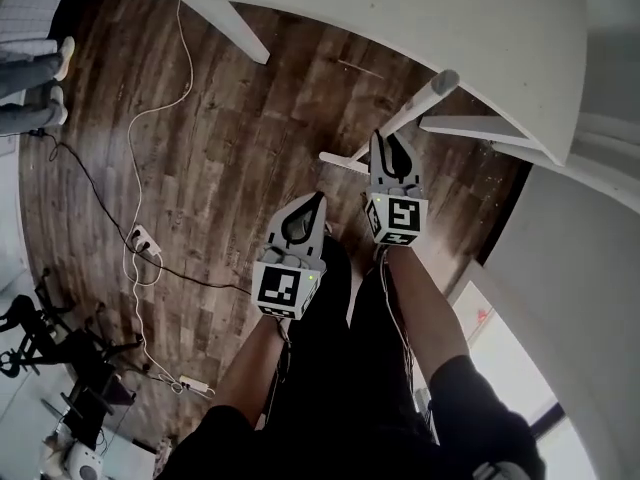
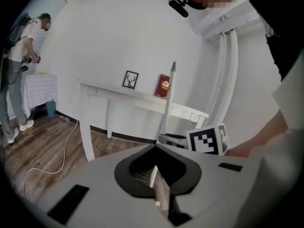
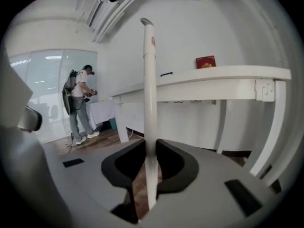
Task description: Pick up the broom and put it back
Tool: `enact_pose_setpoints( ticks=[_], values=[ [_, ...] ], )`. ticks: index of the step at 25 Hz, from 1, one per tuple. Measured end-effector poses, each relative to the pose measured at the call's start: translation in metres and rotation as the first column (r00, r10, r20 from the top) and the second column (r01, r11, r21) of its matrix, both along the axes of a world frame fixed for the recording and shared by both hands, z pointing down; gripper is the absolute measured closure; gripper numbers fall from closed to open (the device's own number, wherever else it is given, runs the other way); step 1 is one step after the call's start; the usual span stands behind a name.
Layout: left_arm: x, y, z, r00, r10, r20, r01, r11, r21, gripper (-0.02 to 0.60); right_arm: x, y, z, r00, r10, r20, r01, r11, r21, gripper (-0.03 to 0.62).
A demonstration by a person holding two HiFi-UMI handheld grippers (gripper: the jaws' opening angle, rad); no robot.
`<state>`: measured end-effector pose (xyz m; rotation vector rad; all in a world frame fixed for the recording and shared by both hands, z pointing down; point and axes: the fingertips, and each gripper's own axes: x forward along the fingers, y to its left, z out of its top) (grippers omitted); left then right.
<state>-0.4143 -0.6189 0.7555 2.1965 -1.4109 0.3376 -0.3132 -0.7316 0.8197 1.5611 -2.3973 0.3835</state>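
My left gripper (image 1: 316, 203) has its jaws together on nothing and hangs over the wooden floor (image 1: 220, 148), so I judge it is only spare for now. Just to its right, my right gripper (image 1: 385, 140) is clamped on the white handle of the broom (image 1: 420, 103). The broom stands nearly upright beside the white table (image 1: 400, 18), probably so that I can carry it back.

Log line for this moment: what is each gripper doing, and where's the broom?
right gripper: shut on broom handle | left gripper: shut, empty | broom handle: roughly upright beside white table
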Motion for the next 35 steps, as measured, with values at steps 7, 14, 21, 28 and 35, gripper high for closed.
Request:
enact_pose_setpoints(
  ticks=[7,14,21,28,35],
  values=[
    [-0.003,-0.017,-0.027,0.998,0.047,-0.043,-0.046,0.999,0.027,0.583,0.039,-0.042,0.012,0.992,0.122,-0.043,-0.125,0.99,-0.058,0.507],
    [0.009,-0.024,-0.061,0.996,0.073,-0.053,-0.069,0.995,0.069,0.583,0.042,-0.048,0.006,0.99,0.11,-0.09,-0.121,0.986,-0.117,0.502],
    [0.012,-0.014,-0.092,0.999,0.043,-0.026,-0.042,0.997,0.059,0.583,0.056,0.014,-0.059,0.987,0.124,-0.107,-0.135,0.985,-0.105,0.502],
    [0.032,0.009,-0.108,0.993,0.12,-0.011,-0.12,0.992,0.037,0.582,0.053,0.081,-0.158,0.997,0.016,-0.071,-0.018,0.999,-0.036,0.566],
    [0.053,0.008,-0.145,0.989,0.149,0.019,-0.15,0.984,0.097,0.583,0.076,0.118,-0.226,0.999,0.013,-0.04,-0.013,1.0,0.02,0.568]
  ],
)
